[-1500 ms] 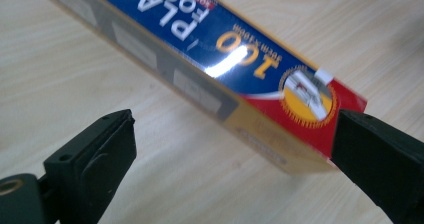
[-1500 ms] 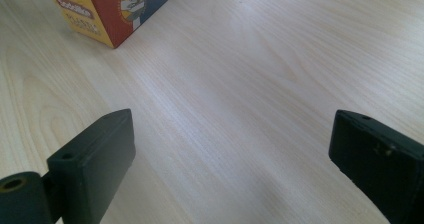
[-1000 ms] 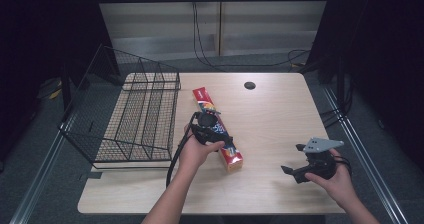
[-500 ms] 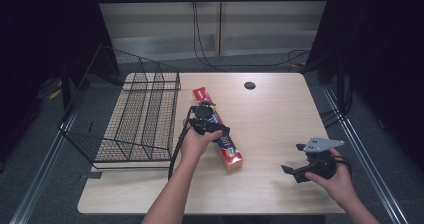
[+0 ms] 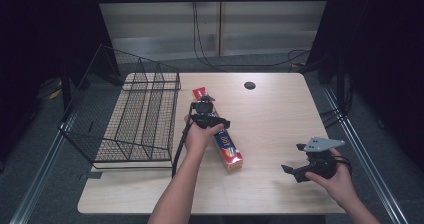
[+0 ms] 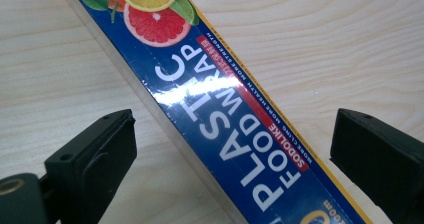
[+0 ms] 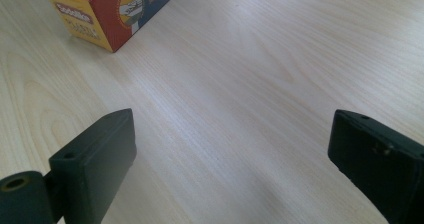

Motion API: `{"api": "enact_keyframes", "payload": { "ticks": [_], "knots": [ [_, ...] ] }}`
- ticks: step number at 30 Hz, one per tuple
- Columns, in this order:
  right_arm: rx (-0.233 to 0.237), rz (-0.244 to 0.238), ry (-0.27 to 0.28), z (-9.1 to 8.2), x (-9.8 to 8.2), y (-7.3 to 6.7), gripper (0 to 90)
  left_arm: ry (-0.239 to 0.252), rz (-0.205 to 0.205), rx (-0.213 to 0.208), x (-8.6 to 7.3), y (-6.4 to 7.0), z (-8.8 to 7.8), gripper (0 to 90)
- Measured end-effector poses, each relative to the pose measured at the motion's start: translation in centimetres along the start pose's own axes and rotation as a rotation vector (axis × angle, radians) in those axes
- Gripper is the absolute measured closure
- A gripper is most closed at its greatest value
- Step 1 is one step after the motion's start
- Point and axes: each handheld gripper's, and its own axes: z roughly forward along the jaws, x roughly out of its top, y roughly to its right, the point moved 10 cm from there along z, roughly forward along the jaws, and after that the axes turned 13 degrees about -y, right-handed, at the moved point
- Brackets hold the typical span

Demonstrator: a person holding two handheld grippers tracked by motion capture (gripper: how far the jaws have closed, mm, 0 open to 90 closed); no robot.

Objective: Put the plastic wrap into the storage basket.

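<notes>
1. The left gripper (image 5: pixel 209 115) is held over the middle of a long plastic food wrap box (image 6: pixel 220 109) lying flat on the wooden table (image 5: pixel 270 114). Its jaws are spread wide, one on each side of the box, and neither is seen touching it.
2. In the left gripper view, the box is seen running diagonally between the jaws.
3. The right gripper (image 5: pixel 295 170) is held low over bare table, jaws wide apart, with nothing gripped.
4. Ahead of the right gripper and well apart from it, the near end of the box is seen.
5. A black wire basket (image 5: pixel 135 119) is seen beyond the left gripper's outer side.
</notes>
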Motion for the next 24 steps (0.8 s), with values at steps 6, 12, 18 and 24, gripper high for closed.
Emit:
{"api": "enact_keyframes", "payload": {
  "ticks": [6,12,18,24],
  "knots": [
    [-0.005,-0.005,0.002,-0.1,0.0,0.1,5.3,-0.009,-0.012,0.02,0.4,-0.1,0.6,4.5],
    [-0.007,-0.013,-0.002,0.1,0.0,0.0,5.3,-0.023,-0.036,0.014,0.5,-0.3,1.1,4.8],
    [-0.007,-0.009,-0.001,0.0,0.0,0.1,5.3,-0.026,-0.063,0.016,0.6,-0.8,1.4,5.4],
    [-0.011,-0.008,0.002,0.0,0.1,0.1,5.2,-0.025,-0.072,0.01,0.7,-0.9,1.5,5.3]
  ]
}}
